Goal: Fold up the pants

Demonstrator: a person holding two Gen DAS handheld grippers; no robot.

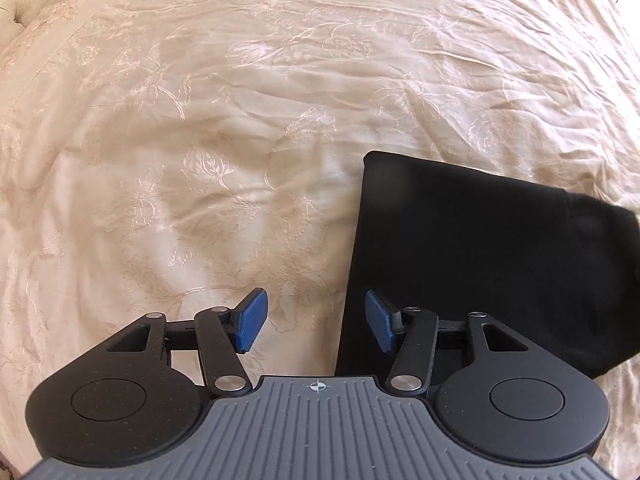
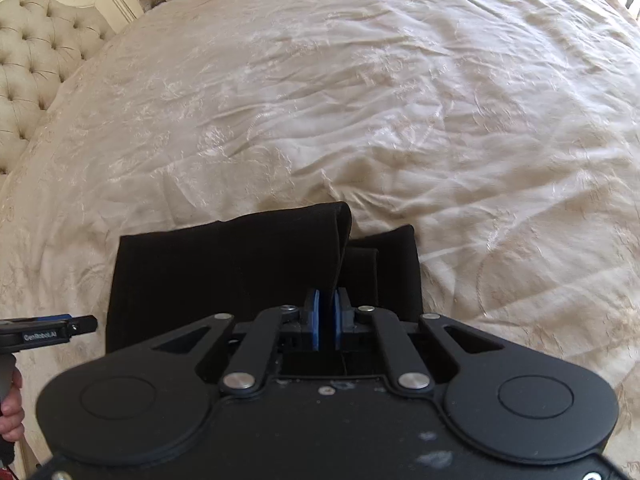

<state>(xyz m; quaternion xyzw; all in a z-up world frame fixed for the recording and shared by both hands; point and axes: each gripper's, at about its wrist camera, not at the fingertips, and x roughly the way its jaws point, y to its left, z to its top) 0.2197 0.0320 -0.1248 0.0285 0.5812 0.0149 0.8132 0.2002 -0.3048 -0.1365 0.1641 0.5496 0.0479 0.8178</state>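
While right gripper (image 2: pixel 327 322) pinches black pants (image 2: pixel 224 268), left gripper (image 1: pixel 315 320) open above bedspread (image 1: pixel 200 120)

The folded black fabric pants (image 2: pixel 224 272) lie on the cream embroidered bedspread (image 1: pixel 240 100) that covers the bed, near its front edge. In the right wrist view a raised fold of the pants stands between the closed fingers (image 2: pixel 316 324) of the right gripper (image 2: pixel 326 320), with the tufted cream headboard (image 2: pixel 36 60) far behind to the left. The left gripper (image 1: pixel 314 320) straddles the left edge of the pants, one finger over bedspread, the other over the pants
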